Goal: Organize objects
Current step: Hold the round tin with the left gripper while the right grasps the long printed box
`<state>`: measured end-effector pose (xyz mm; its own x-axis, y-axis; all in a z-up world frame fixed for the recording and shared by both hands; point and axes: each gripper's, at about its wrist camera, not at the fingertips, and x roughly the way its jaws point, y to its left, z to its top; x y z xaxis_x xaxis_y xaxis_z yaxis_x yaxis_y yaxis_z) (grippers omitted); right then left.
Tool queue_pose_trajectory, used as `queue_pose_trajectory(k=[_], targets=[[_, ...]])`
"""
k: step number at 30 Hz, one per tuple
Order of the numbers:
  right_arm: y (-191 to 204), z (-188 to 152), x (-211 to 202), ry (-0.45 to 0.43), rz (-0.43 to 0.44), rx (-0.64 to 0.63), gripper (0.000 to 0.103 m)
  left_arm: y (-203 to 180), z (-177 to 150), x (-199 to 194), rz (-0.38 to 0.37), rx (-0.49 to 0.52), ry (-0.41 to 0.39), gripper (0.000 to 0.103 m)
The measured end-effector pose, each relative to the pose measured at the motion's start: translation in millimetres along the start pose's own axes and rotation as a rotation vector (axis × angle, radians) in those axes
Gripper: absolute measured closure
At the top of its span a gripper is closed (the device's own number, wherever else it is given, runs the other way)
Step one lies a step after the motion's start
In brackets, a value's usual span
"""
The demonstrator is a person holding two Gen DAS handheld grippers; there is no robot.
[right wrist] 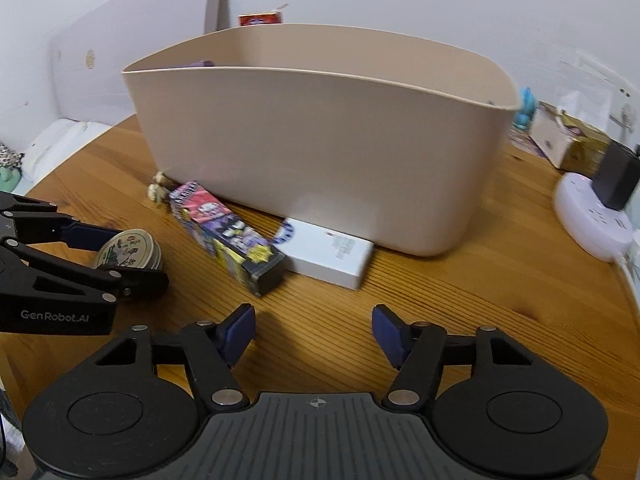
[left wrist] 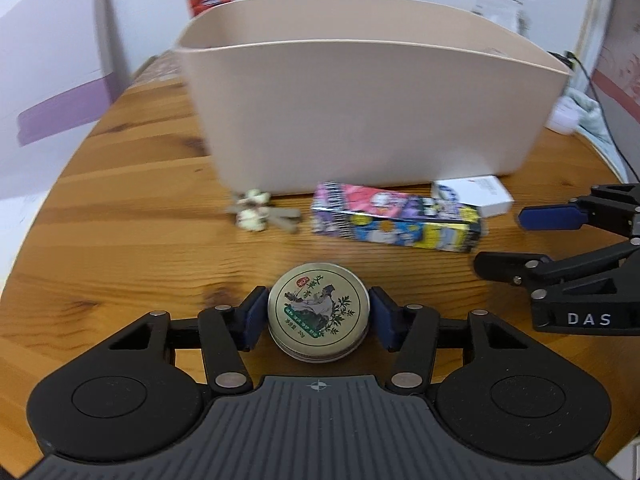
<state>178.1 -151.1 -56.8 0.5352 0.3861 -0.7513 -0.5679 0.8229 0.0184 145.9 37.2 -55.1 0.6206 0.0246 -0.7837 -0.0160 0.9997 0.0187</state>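
Note:
A round metal tin with a green label sits on the wooden table between the two pads of my left gripper; the pads touch or nearly touch its sides. The tin also shows in the right wrist view. A beige tub stands behind it. In front of the tub lie a colourful long box, a white box and a small floral clip. My right gripper is open and empty, above bare table in front of the colourful box and white box.
A white power strip with a black plug sits at the right table edge. Boxes stand at the back right. A red carton stands behind the tub. A purple item shows inside the tub at its left end.

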Motion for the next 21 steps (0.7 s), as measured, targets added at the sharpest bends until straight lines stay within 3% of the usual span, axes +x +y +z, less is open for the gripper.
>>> queue_pose_trajectory(k=[9,12,14,17,21], targets=[[13,14,15,-0.003,0.067,-0.034,0.044,19,-9,-7,0.022,-0.041,-0.012,0.047],[18,15,15,-0.013,0.071,-0.052,0.055,18,-10,-9,0.025,-0.044,-0.011,0.047],[20,15,15,-0.014,0.081,-0.052,0.068,18,-12,-10,0.025,-0.044,-0.01,0.047],[20,12,10,-0.007,0.1,-0.065,0.076,17,-14,-12,0.028,-0.047,-0.009,0.047],[24,6,3,0.002,0.116,-0.085,0.078,15,-18,-16,0.031,-0.049,-0.009,0.047]])
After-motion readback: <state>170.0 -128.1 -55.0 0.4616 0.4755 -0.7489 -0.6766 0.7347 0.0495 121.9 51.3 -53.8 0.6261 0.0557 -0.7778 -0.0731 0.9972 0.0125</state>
